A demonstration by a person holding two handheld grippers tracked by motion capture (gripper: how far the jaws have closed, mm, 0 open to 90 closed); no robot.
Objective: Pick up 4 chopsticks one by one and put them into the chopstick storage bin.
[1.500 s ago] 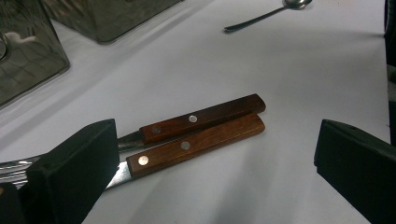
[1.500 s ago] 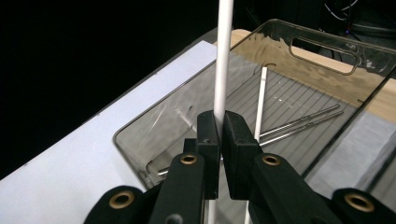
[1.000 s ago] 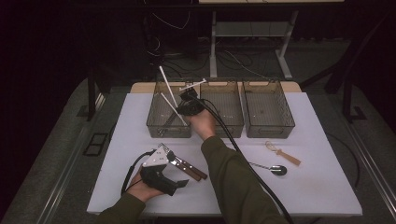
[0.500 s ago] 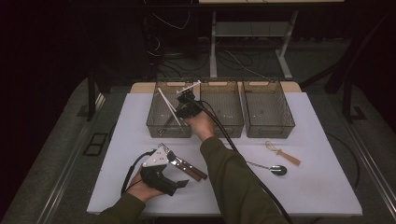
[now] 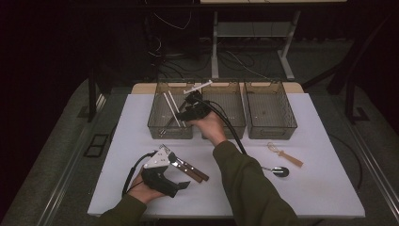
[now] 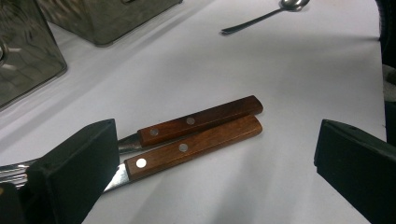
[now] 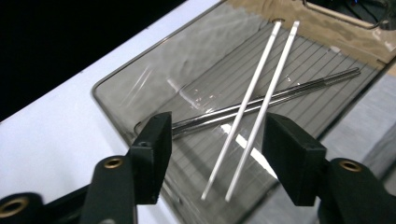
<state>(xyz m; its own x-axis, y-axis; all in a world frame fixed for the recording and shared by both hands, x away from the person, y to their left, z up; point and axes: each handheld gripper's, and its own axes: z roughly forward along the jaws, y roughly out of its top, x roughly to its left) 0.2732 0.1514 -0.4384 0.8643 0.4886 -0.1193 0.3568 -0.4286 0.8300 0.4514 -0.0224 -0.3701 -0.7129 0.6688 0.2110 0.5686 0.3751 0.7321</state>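
While the high view shows the right gripper (image 5: 188, 104) over the left bin (image 5: 157, 123), the white chopsticks (image 5: 171, 109) lean diagonally there. Left gripper (image 6: 210, 177) view: released, jaws straddling two wooden-handled knives (image 6: 196, 135). Right gripper view: jaws just opening, chopsticks (image 7: 254, 107) free, tips toward the camera.

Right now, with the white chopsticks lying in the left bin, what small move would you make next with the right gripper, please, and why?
Probably lift the right gripper clear of the left bin. Its jaws have just been opening and stand apart, and the white chopsticks rest in the bin across a metal pair, no longer gripped.
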